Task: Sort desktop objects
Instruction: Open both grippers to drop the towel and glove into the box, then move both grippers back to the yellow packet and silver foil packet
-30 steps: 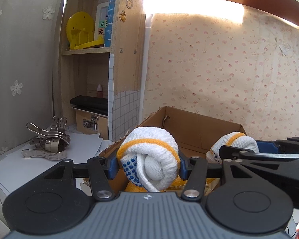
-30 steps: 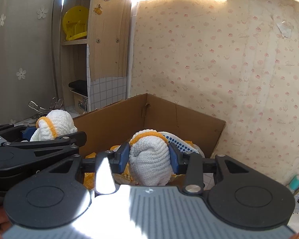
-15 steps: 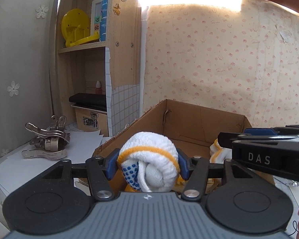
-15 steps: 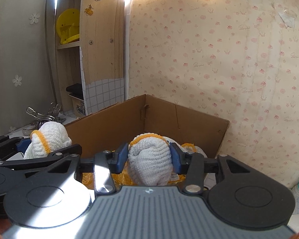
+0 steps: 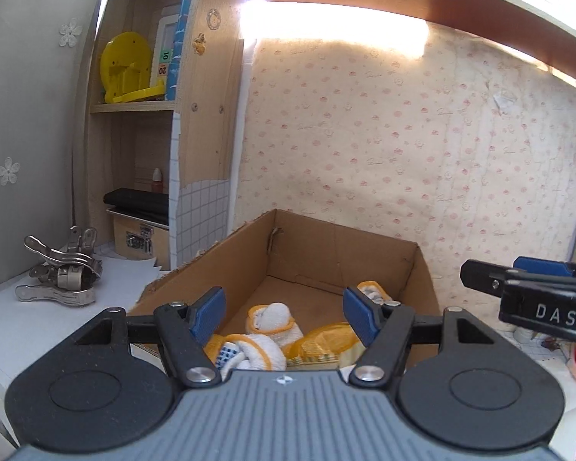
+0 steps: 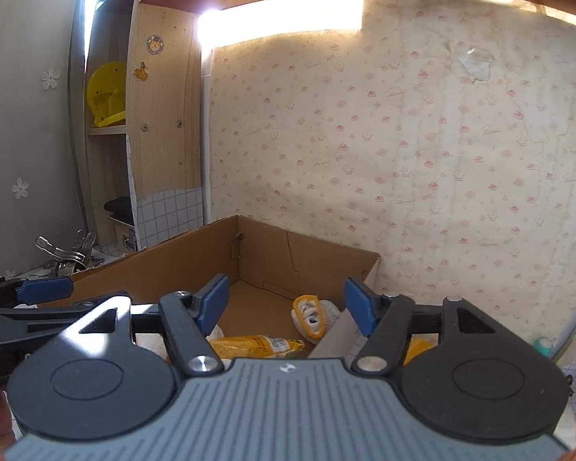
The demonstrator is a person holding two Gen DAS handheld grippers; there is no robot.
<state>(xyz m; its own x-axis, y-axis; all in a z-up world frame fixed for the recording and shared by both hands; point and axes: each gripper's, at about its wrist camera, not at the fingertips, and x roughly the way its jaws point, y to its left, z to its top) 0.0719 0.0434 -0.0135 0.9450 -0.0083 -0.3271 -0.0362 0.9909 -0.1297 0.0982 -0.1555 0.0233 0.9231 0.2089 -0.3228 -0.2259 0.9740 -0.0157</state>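
Left wrist view: the left gripper [image 5: 284, 311] gapes empty above the cardboard box [image 5: 349, 257], where rolled white gloves [image 5: 270, 320] with orange cuffs lie; "DAS" reads on the right gripper [image 5: 526, 274] alongside.

Right wrist view: the right gripper [image 6: 286, 303] is spread wide, empty, over the cardboard box [image 6: 307, 255], with a glove [image 6: 311, 319] and a yellow packet [image 6: 255, 345] inside.

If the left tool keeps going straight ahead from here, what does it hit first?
Probably the rolled gloves lying in the cardboard box: the open left tool points down into it. Past them is the box's back wall. Depth is unclear.
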